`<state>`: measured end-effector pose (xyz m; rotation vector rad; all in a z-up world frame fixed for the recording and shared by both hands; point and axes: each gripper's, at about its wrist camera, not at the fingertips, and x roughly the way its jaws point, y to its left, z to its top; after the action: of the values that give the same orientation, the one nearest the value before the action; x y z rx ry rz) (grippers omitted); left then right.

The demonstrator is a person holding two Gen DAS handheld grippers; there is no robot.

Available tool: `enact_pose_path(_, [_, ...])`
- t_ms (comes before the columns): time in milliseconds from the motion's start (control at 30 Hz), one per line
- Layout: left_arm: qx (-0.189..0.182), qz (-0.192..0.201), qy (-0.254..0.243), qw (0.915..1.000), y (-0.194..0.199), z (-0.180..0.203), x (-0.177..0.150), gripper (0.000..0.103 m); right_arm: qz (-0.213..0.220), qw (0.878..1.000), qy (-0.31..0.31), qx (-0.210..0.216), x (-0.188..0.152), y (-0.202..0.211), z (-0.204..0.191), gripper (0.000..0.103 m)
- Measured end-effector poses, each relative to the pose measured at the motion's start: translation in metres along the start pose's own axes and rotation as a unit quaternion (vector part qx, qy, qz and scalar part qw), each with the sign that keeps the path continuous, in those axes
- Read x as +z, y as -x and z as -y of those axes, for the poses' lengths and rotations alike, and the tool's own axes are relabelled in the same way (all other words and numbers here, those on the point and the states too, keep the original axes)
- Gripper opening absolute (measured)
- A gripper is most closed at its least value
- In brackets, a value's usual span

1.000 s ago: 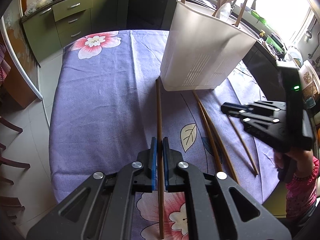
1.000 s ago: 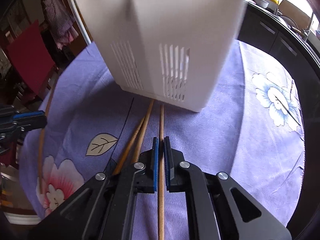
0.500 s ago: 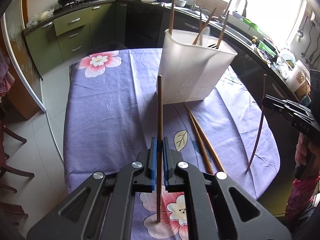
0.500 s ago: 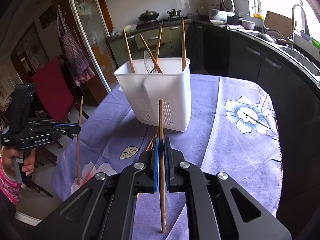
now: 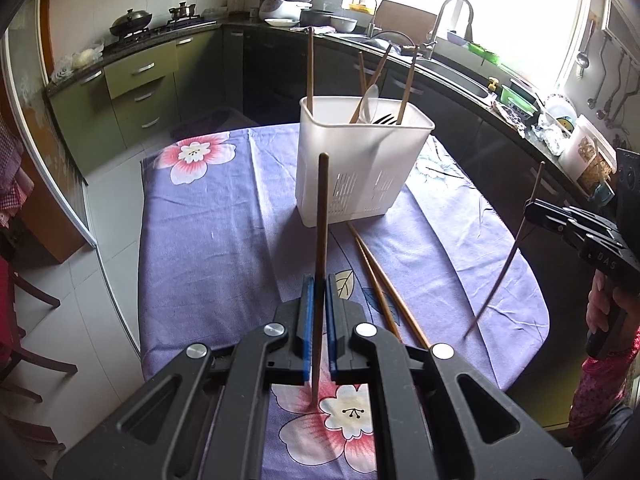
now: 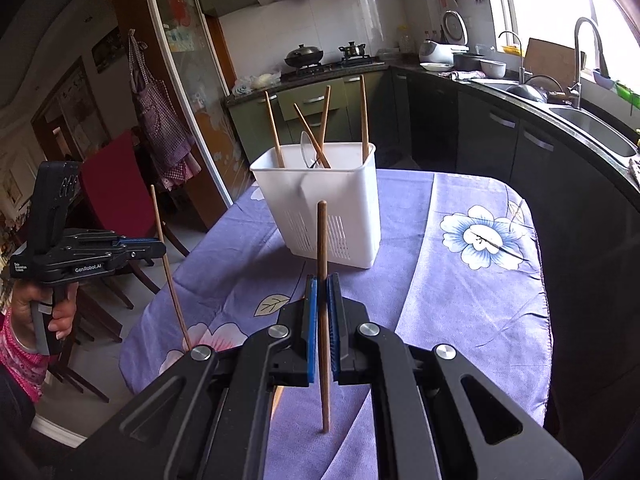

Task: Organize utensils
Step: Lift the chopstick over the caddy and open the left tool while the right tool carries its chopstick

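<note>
Both tongs have lifted their chopsticks clear of the bench since a second ago. The left tongs stay clamped on a dark chopstick, now standing near upright; the right tongs are clamped on a lighter stick, held the same way. Beyond them two more chopsticks lie on the cloth, their far ends at the foot of the white holder, which already has several utensils in it. Pickup looks done; dropping both sticks into the holder comes next.

A table under a purple floral cloth (flowers pink and white) carries a white utensil holder and two loose chopsticks
</note>
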<state>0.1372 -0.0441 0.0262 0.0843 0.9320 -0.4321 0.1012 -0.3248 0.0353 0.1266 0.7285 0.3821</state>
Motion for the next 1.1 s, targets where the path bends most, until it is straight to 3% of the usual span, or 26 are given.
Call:
enact_pose_path(400, [-0.012, 0.010, -0.010, 0.9998, 0.011, 0.011, 0.025, 0.005, 0.033, 0.999, 0.013, -0.003, 0.032, 0.020, -0.005, 0.006])
enact_pose_path(933, [0.002, 0.115, -0.055, 0.9918, 0.080, 0.049, 0.147, 0.006, 0.042, 0.998, 0.037, -0.019, 0.066, 0.034, -0.008, 0.006])
enact_pose_path(1100, [0.038, 0.150, -0.062, 0.9861, 0.073, 0.057, 0.178, 0.006, 0.040, 0.999, 0.028, -0.024, 0.068, 0.032, 0.003, 0.006])
